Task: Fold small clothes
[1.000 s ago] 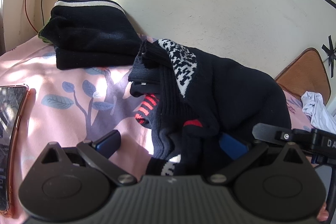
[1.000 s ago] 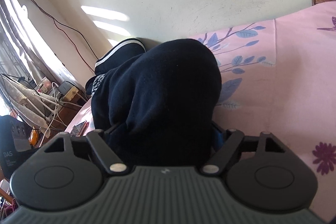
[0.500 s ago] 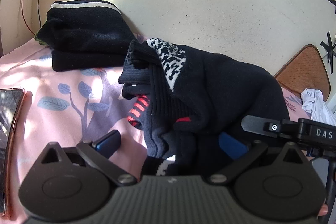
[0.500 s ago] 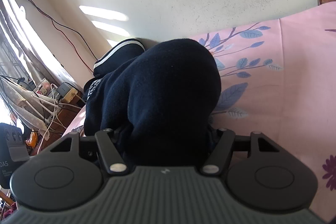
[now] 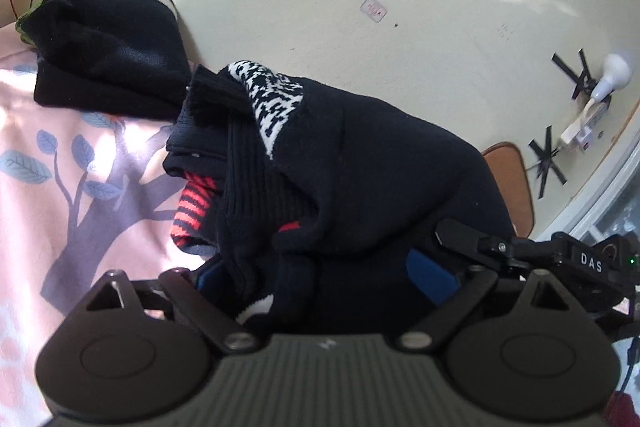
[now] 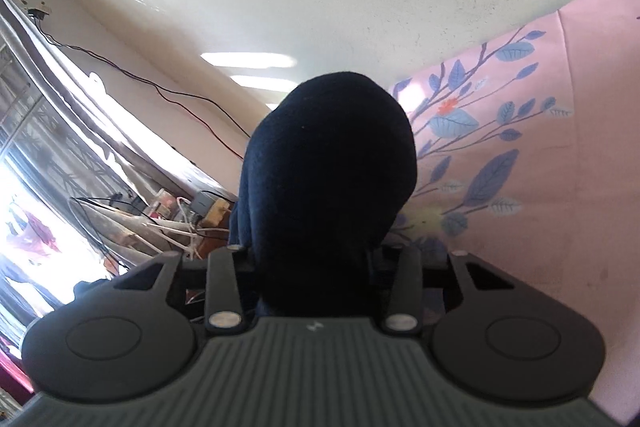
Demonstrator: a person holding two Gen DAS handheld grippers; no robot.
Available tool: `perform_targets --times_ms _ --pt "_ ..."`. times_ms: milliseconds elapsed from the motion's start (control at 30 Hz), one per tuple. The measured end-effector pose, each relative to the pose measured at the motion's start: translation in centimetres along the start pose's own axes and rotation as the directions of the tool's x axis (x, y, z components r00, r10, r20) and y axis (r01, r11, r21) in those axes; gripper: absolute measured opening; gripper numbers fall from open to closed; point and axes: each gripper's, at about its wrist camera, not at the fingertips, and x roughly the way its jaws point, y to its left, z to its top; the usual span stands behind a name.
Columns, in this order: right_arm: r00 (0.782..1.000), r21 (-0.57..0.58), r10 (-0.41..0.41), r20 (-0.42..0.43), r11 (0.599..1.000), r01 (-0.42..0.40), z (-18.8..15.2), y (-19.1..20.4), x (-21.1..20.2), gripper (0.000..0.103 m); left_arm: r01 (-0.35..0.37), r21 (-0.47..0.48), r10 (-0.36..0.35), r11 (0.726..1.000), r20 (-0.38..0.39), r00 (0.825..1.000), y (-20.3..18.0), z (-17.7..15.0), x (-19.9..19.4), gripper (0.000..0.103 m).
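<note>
— Fingers on the left gripper (image 5: pixel 326 277) stand wide, and they've just been easing inward a little; the dark bundle of socks (image 5: pixel 320 167) sits between the blue pads (image 5: pixel 430 273), but I can't tell whether they're pressing on it.

— And the right gripper (image 6: pixel 316 267)?

— Its fingers have just been drawing together, and they've narrowed onto the far end of that same bundle, a rounded navy hump bulging up just ahead of them. From the left side you see its black arm (image 5: pixel 520 251) reaching in at the bundle's right flank.

— Where does the bundle sit?

— Over the pink flowered bedsheet (image 5: pixel 60 167), right in front of both pairs of fingers. Red stripes and a black-and-white patterned cuff poke out on the left. Beyond the left fingers, by the wall, lies a folded black pile with a white stripe (image 5: pixel 104 47).
</note>
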Motion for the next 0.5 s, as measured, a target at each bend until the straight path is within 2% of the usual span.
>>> perform_targets --times_ms 67,133,233,333,433,500 --pt "1.000 -0.007 0.028 0.005 1.000 -0.028 0.8 1.3 -0.4 0.044 0.037 -0.007 -0.036 0.999 0.029 0.999 -0.7 0.7 -1.0 0.091" --pt "0.999 -0.041 0.047 0.001 0.998 -0.047 1.9 3.1 -0.5 0.044 0.044 -0.002 -0.043 0.999 0.051 0.998 -1.6 1.8 -2.2 0.091" --pt "0.996 -0.104 0.087 -0.013 0.991 -0.088 4.2 6.6 0.7 0.044 0.028 0.023 -0.031 0.999 0.106 0.994 -2.6 4.7 -4.6 0.091" --pt "0.988 -0.186 0.150 -0.024 0.971 -0.152 6.9 11.1 3.1 0.044 0.007 0.044 -0.015 0.999 0.190 0.982 -3.0 8.4 -7.7 0.091" --pt "0.970 -0.260 0.239 -0.039 0.935 -0.241 9.9 15.9 6.7 0.044 -0.032 0.064 0.012 0.997 0.294 0.956 -2.7 13.1 -11.2 0.091" --pt "0.949 -0.269 0.309 -0.067 0.910 -0.316 11.9 18.5 10.1 0.044 -0.088 0.071 0.056 0.994 0.371 0.927 -2.3 16.2 -13.7 0.092"
